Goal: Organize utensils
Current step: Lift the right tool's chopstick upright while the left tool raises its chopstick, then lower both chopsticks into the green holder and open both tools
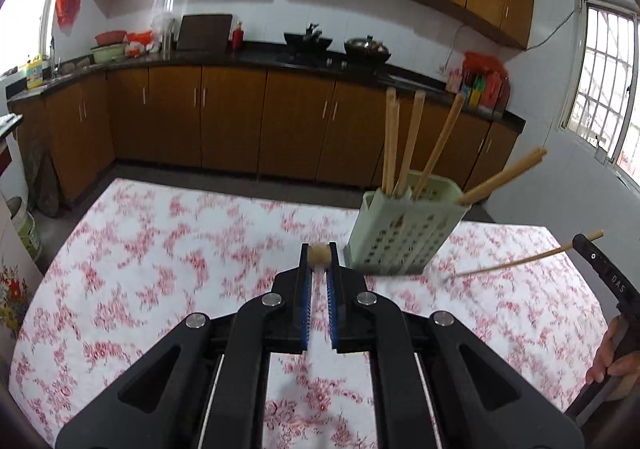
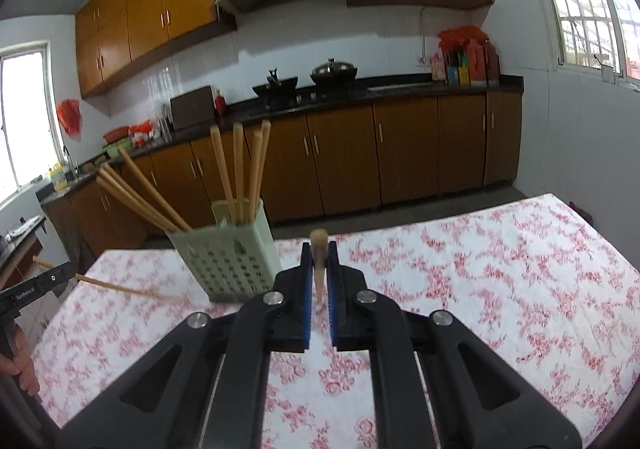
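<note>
A pale green perforated utensil holder stands on the flowered tablecloth with several wooden chopsticks standing in it. My left gripper is shut on a wooden chopstick, seen end-on, just left of the holder. My right gripper is shut on another chopstick, just right of the holder. In the left wrist view the right gripper holds its chopstick slanting down to the table. In the right wrist view the left gripper holds its chopstick the same way.
The table sits in a kitchen with brown cabinets and a dark counter behind it. A wok and pans sit on the stove. A hand holds the right gripper's handle at the table's right edge.
</note>
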